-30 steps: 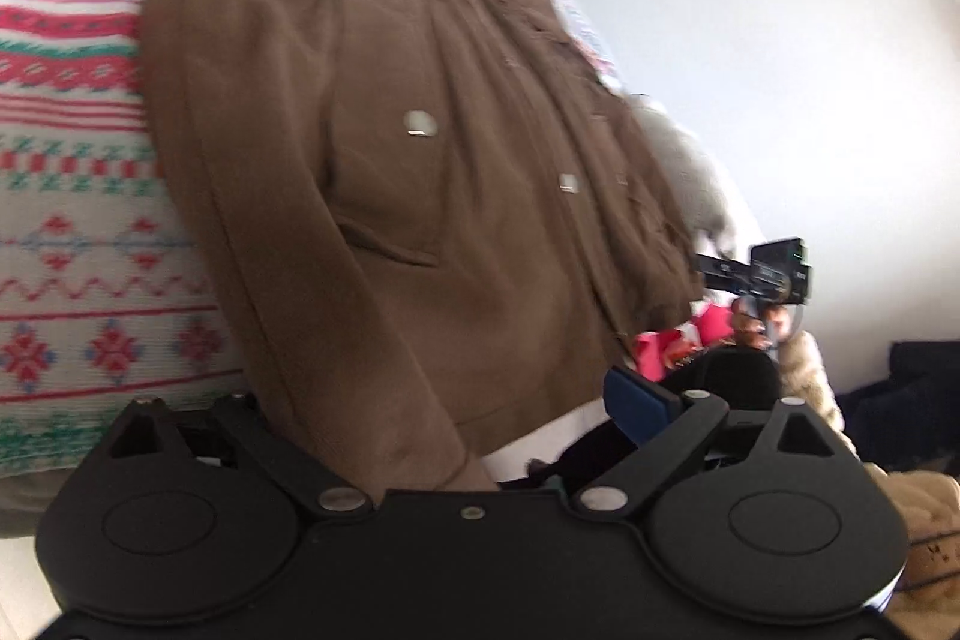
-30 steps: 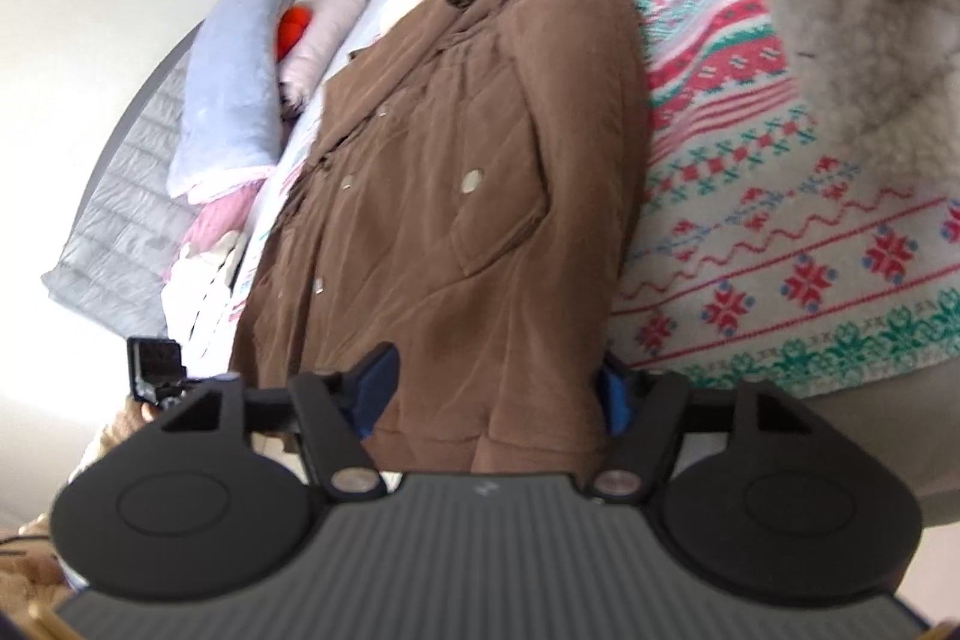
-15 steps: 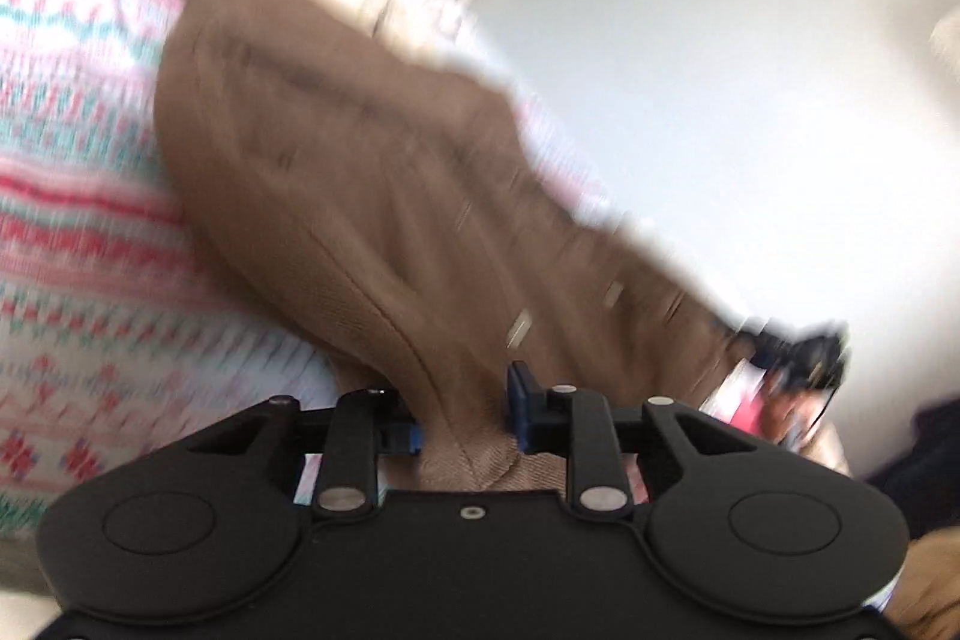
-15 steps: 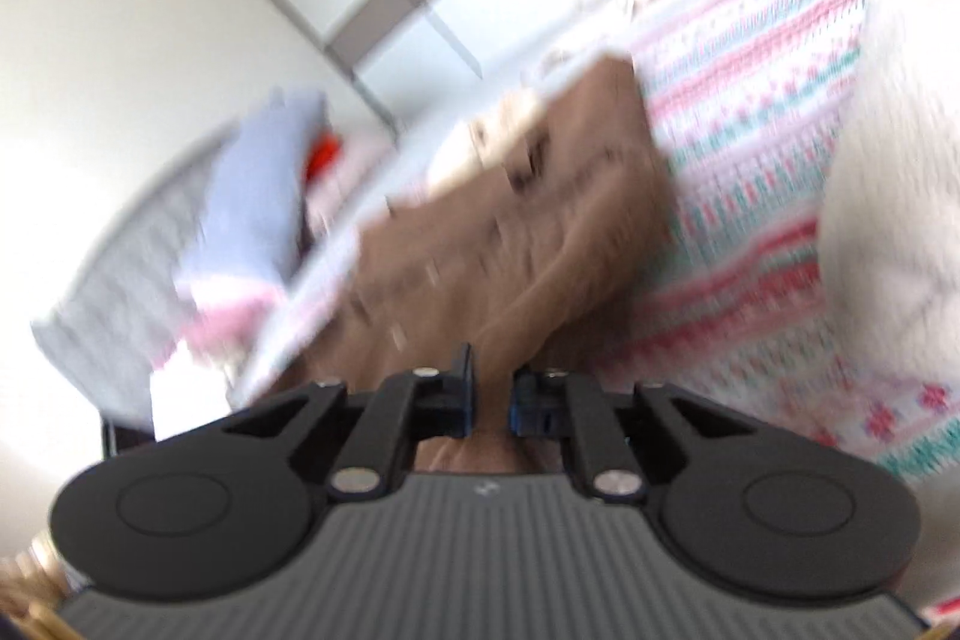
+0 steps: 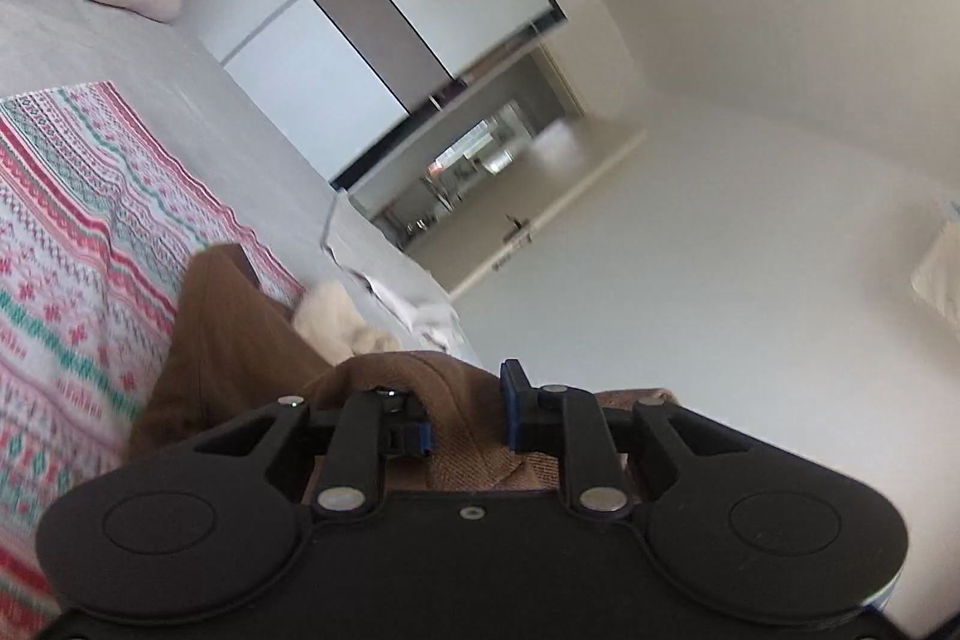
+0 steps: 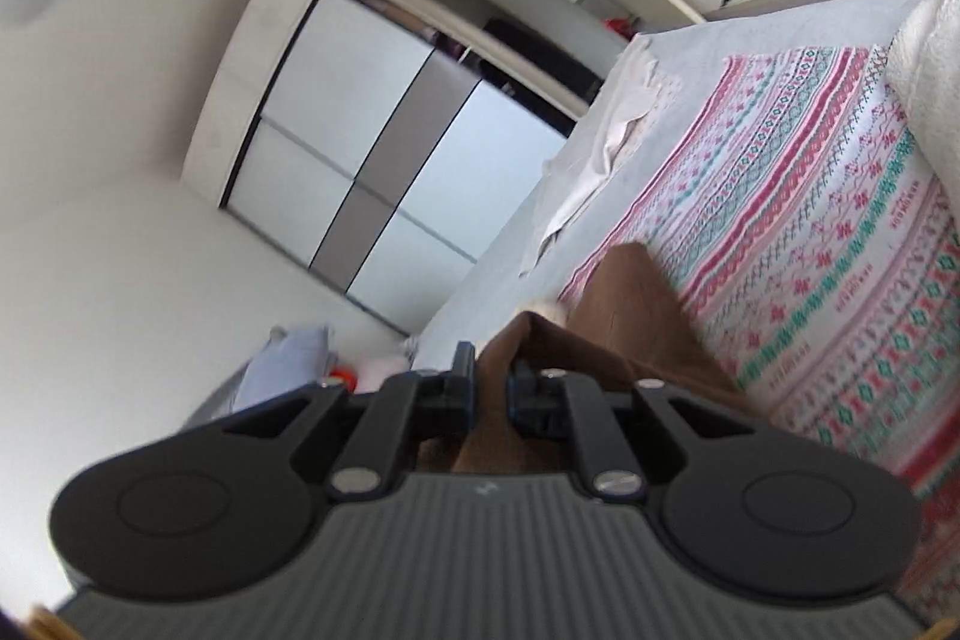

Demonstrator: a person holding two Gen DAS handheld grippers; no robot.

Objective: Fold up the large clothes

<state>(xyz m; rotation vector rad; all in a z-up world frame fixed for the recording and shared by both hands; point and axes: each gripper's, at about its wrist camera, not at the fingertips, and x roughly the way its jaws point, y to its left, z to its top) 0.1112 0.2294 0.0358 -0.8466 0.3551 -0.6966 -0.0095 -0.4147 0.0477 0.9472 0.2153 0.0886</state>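
- On the bed [image 6: 504, 292], the brown coat [image 6: 636, 322] lies over the patterned blanket [image 6: 840, 244], near edge raised.
- Left gripper [image 5: 465, 415] is closing on coat fabric; right gripper [image 6: 489, 388] is clenched on it.
- Risk: thick cloth may slip from either pinch, dropping a corner.

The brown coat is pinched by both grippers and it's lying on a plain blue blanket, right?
Not quite. Both the left gripper and the right gripper do pinch the brown coat, but the blanket isn't plain blue: it's white with red and green patterns, as the right wrist view shows.
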